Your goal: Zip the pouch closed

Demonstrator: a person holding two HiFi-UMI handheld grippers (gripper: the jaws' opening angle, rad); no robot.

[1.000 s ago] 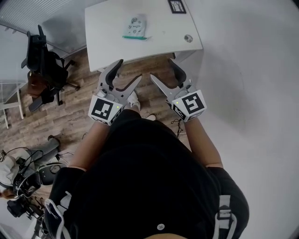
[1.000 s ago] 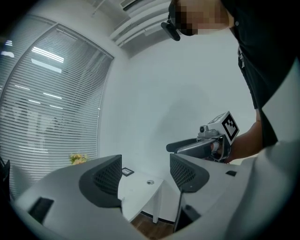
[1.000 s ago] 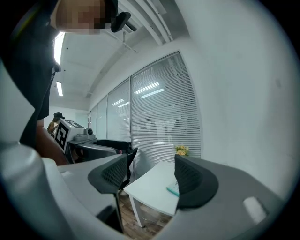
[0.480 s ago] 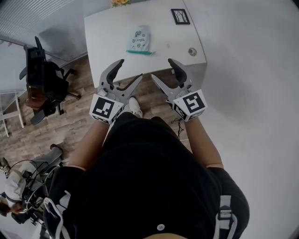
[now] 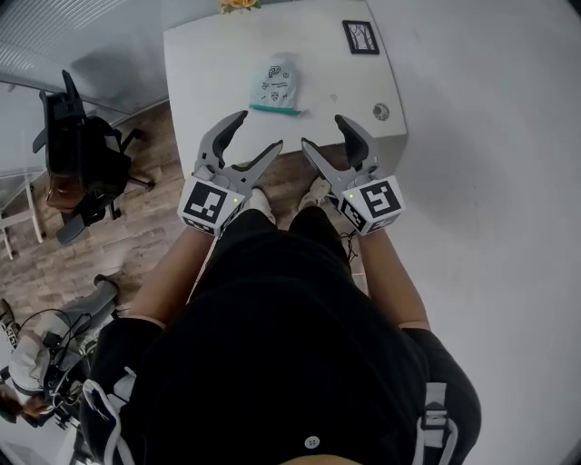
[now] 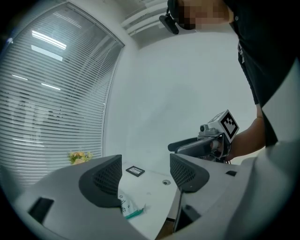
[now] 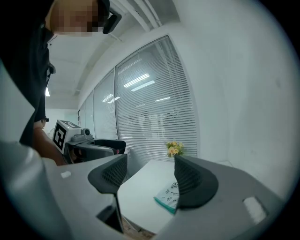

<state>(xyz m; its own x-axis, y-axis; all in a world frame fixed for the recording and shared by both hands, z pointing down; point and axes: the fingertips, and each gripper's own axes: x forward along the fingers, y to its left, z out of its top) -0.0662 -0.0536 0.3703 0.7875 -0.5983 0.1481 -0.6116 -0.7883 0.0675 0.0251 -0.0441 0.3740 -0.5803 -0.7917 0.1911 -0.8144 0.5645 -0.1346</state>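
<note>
A pale pouch point(image 5: 274, 87) with small printed figures and a teal zip edge lies flat on the white table point(image 5: 204, 77); it also shows in the left gripper view point(image 6: 126, 207) and the right gripper view point(image 7: 168, 196). My left gripper point(image 5: 259, 134) hangs open just short of the table's near edge, below and left of the pouch. My right gripper point(image 5: 325, 134) is open too, level with it, below and right of the pouch. Both hold nothing.
A small black framed picture point(image 5: 361, 37) and a round grommet point(image 5: 380, 112) sit at the table's right side, yellow flowers point(image 5: 239, 4) at its far edge. A black office chair point(image 5: 77, 150) stands left on the wood floor. A white wall is on the right.
The person has stepped closer: the table and pouch have come nearer, and both open grippers now reach its near edge. Nothing was taken hold of.
</note>
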